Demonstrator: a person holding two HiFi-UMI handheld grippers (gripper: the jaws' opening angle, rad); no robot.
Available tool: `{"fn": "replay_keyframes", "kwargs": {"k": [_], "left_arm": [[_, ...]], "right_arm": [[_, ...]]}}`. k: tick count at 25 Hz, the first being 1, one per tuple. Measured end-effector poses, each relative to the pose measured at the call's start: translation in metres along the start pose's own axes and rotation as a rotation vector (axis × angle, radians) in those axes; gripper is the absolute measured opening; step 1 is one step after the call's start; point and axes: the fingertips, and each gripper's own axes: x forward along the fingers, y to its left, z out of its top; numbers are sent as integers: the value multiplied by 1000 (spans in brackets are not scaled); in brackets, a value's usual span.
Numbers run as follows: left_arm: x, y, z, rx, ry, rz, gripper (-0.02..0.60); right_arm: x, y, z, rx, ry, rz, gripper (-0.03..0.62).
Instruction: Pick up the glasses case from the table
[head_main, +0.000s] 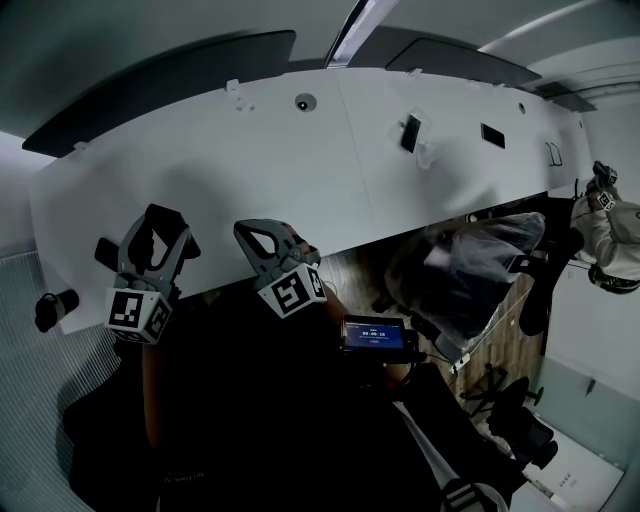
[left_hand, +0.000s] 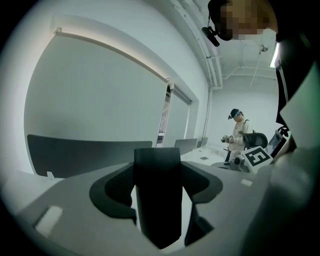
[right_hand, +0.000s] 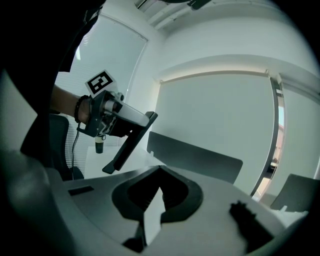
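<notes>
The glasses case (left_hand: 157, 200) is a dark, flat, oblong thing standing upright between my left gripper's (left_hand: 157, 165) jaws, which are shut on it. In the right gripper view the case (right_hand: 125, 147) hangs slanting down to the left from the left gripper (right_hand: 145, 120), above the white table (right_hand: 115, 165). In the head view the left gripper (head_main: 155, 235) is at the left, over the table's near edge, with the case (head_main: 170, 230) dark between its grey fingers. Beside it my right gripper (head_main: 255, 232) has its tips together and holds nothing; only a thin gap shows between its jaws (right_hand: 160, 192).
A long white table (head_main: 300, 170) runs across the view with dark partitions (head_main: 160, 80) along its far edge. A black cylinder (head_main: 55, 305) stands at its left end. Small dark items (head_main: 410, 132) lie farther right. A plastic-covered chair (head_main: 470, 270) and a person (head_main: 605, 235) are at the right.
</notes>
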Motion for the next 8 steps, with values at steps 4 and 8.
{"fn": "replay_keyframes", "kwargs": {"k": [4,8], "left_arm": [[5,1,-11,22,37,3,291],[13,4,-37,106,124,26,291]], "right_arm": [[1,2,0,-2,1,5,8],[1,2,1,-8,4,9,8]]}}
